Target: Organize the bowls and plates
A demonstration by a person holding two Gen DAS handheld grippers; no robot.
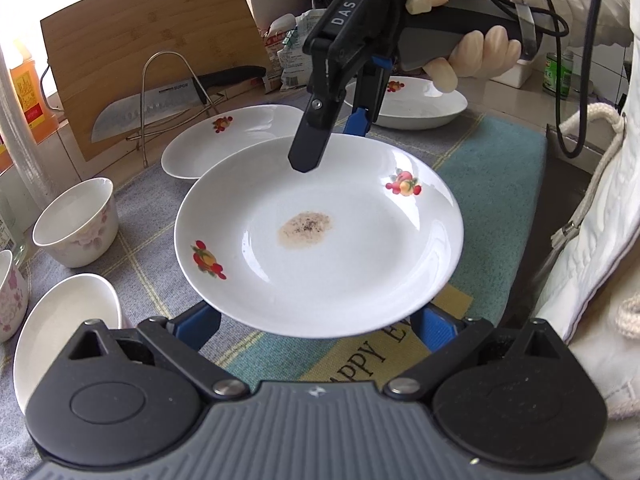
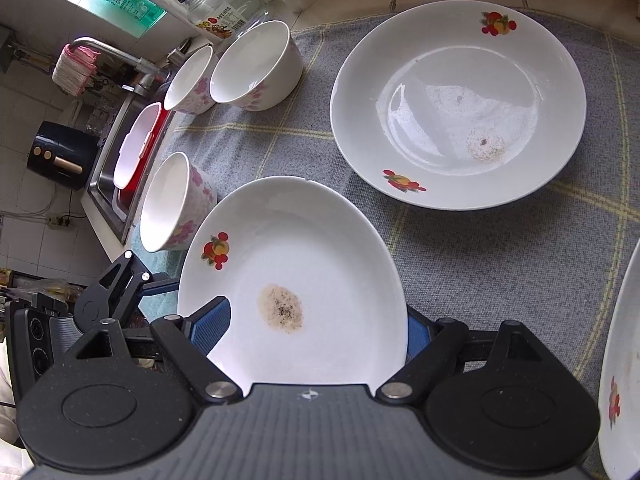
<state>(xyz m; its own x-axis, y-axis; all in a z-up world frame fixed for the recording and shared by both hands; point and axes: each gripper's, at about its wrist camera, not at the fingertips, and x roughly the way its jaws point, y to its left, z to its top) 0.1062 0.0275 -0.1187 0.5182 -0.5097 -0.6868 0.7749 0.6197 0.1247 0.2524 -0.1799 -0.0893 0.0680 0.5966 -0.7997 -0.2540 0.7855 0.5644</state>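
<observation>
A white plate with fruit prints and a brown stain (image 1: 320, 236) is held above the cloth mat. My right gripper (image 1: 332, 148) is shut on its far rim, one finger above and one below. My left gripper (image 1: 316, 332) is open under its near rim, blue pads on both sides. In the right wrist view the same plate (image 2: 296, 280) lies between my right gripper's fingers (image 2: 316, 332). A second plate (image 2: 456, 104) lies on the mat, a third (image 1: 416, 104) behind. Floral bowls (image 2: 256, 64) stand at the left.
A cutting board (image 1: 152, 56) and a knife on a wire rack (image 1: 168, 92) stand at the back. An oil bottle (image 1: 28, 100) is far left. The sink (image 2: 120, 184) with a faucet lies beyond the bowls. A glass jar (image 2: 228, 0) stands near them.
</observation>
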